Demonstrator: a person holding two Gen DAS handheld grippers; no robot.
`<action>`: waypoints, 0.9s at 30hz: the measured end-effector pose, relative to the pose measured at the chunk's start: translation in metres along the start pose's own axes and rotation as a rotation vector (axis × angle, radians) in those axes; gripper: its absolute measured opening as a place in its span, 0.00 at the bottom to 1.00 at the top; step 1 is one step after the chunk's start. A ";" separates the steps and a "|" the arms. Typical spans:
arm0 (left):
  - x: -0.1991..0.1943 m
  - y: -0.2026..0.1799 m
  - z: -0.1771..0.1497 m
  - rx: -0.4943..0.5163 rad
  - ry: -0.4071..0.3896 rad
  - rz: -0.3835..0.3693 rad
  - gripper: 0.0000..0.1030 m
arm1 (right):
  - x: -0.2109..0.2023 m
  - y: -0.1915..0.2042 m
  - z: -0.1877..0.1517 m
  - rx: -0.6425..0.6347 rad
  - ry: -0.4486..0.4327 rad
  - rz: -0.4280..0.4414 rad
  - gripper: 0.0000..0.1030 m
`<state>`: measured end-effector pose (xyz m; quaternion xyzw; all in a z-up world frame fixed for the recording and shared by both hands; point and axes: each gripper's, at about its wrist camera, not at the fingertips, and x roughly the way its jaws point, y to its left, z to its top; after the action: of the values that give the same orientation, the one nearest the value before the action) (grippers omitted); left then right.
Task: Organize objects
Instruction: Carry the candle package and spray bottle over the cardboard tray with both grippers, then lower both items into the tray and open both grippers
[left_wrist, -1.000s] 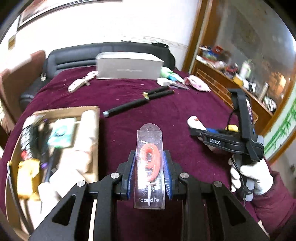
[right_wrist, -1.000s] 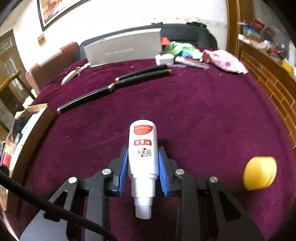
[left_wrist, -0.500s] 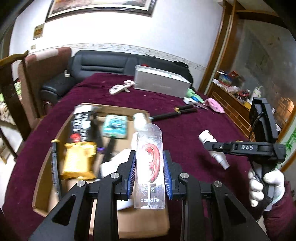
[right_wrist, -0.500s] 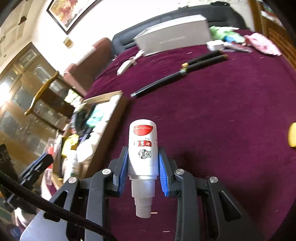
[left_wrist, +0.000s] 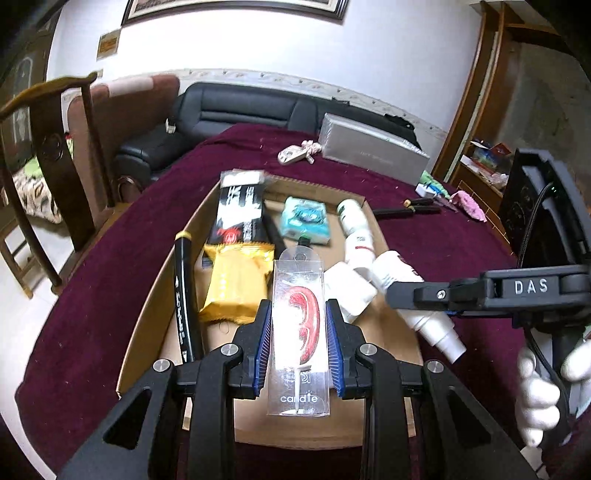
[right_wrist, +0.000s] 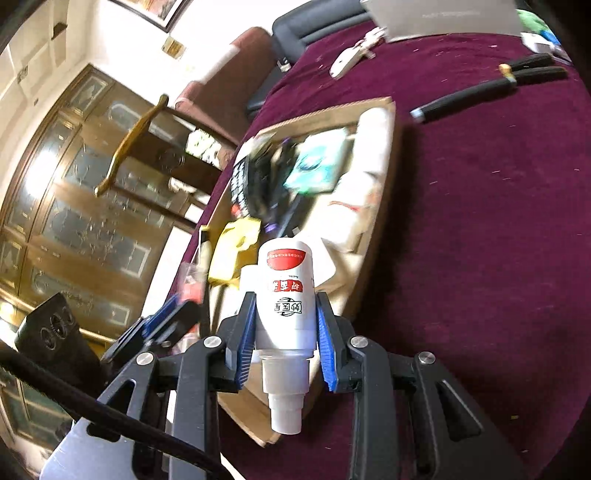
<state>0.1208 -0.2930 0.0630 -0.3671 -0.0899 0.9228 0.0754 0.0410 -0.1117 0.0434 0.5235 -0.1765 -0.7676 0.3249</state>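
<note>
Tongs of the left gripper (left_wrist: 298, 343) are pinching a clear-packaged red number candle (left_wrist: 300, 332) above the shallow cardboard box (left_wrist: 147, 317), while the right gripper (right_wrist: 285, 332) is clamping a white plastic bottle (right_wrist: 286, 291) near the box's edge, each best released low over bare cardboard.

Counted in and over the cardboard box (left_wrist: 155, 295): one candle pack (left_wrist: 299, 332), one yellow snack packet (left_wrist: 236, 280), one teal packet (left_wrist: 304, 219), one black marker (left_wrist: 183, 291), one held white bottle (right_wrist: 286, 295).

Packaged red candle (left_wrist: 299, 328) and white bottle (right_wrist: 286, 295) (nozzle toward camera) above cardboard box (left_wrist: 155, 295).
</note>
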 end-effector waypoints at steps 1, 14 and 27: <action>0.003 0.001 -0.001 -0.003 0.010 0.000 0.23 | 0.008 0.005 0.000 -0.006 0.017 -0.002 0.27; 0.031 0.008 -0.005 -0.030 0.069 0.038 0.23 | 0.040 0.022 0.013 -0.092 0.010 -0.244 0.27; 0.003 0.024 0.006 -0.129 -0.009 -0.033 0.42 | 0.022 0.022 0.012 -0.104 -0.053 -0.255 0.34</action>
<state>0.1129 -0.3167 0.0602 -0.3654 -0.1555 0.9154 0.0663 0.0312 -0.1430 0.0466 0.5035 -0.0772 -0.8244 0.2467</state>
